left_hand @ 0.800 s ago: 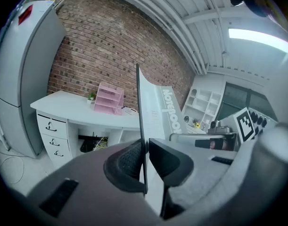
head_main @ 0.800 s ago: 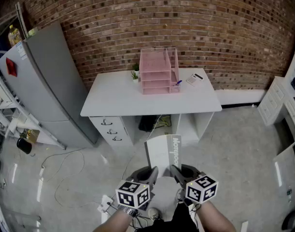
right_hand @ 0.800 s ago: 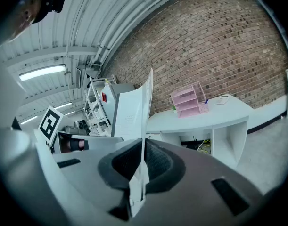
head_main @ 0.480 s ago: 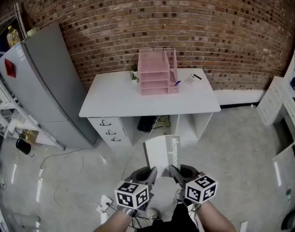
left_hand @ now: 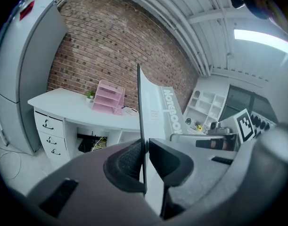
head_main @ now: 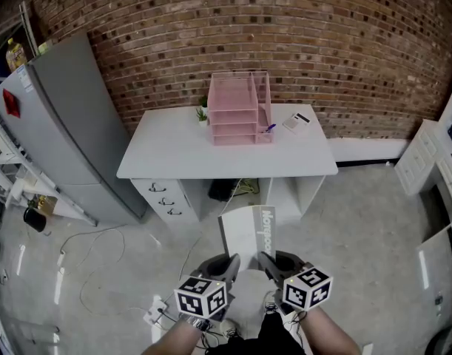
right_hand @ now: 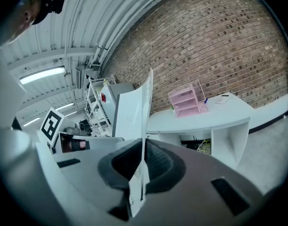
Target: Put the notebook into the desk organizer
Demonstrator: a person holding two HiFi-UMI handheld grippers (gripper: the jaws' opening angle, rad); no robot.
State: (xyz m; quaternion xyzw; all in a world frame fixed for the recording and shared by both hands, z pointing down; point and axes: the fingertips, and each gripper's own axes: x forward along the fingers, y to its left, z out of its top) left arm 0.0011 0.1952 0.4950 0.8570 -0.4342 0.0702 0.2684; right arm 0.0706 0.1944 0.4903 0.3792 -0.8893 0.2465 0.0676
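I hold a white notebook [head_main: 249, 235] with dark lettering along one edge, out in front of me above the floor. My left gripper [head_main: 228, 263] is shut on its near left edge, and the notebook [left_hand: 155, 112] rises between those jaws in the left gripper view. On the near right edge my right gripper [head_main: 266, 261] is shut, the notebook [right_hand: 134, 112] standing edge-on between its pads. The pink desk organizer [head_main: 239, 108] with stacked trays stands at the back of a white desk [head_main: 174, 154], well ahead of both grippers.
A small potted plant [head_main: 204, 114] and a calculator [head_main: 297, 121] flank the organizer. The desk has drawers [head_main: 165, 198] on its left. A grey fridge [head_main: 66, 124] stands left of it, white shelves [head_main: 440, 146] at the right, cables [head_main: 100, 265] across the floor.
The desk and organizer have shifted slightly in the head view as the viewpoint moved. Both grippers keep the same hold on the notebook.
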